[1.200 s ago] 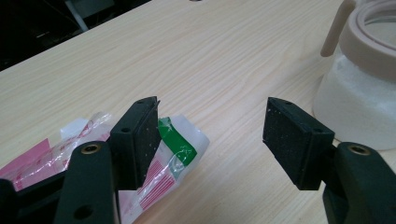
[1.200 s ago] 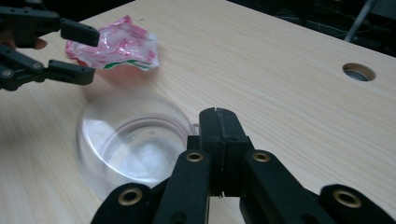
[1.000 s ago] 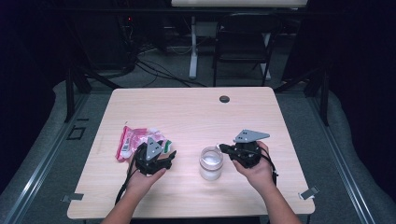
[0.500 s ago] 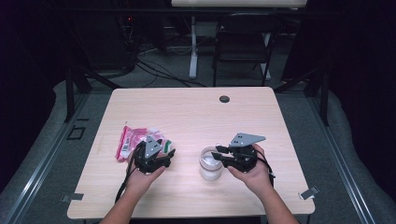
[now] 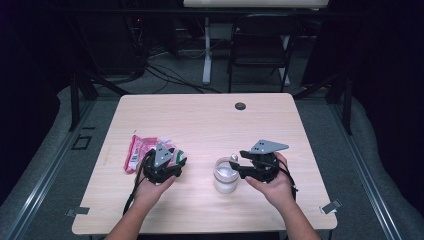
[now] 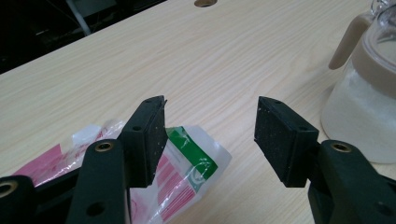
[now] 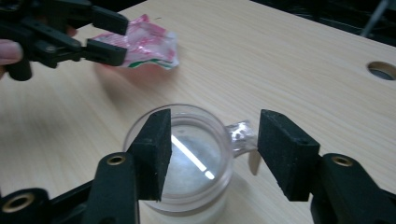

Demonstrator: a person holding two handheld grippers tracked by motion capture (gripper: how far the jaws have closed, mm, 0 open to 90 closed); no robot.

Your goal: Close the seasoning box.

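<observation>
Right gripper view is showing the right gripper [image 7: 210,156], jaws wide, hovering over the clear jar [image 7: 180,156] standing near the table's [image 5: 280,120] front edge. Beside the pink packet [image 6: 187,163], the left gripper [image 6: 210,137] is also gaping wide, holding nothing. Closing on the jar's rim or handle is likely coming next, calling for a lower, centred approach.

The crinkly plastic packet [image 6: 187,163] is pink and white with a green stripe. The see-through jar [image 5: 225,175] holds something white, maybe powder. The light wooden worktop [image 5: 200,120] has pale streaks.
</observation>
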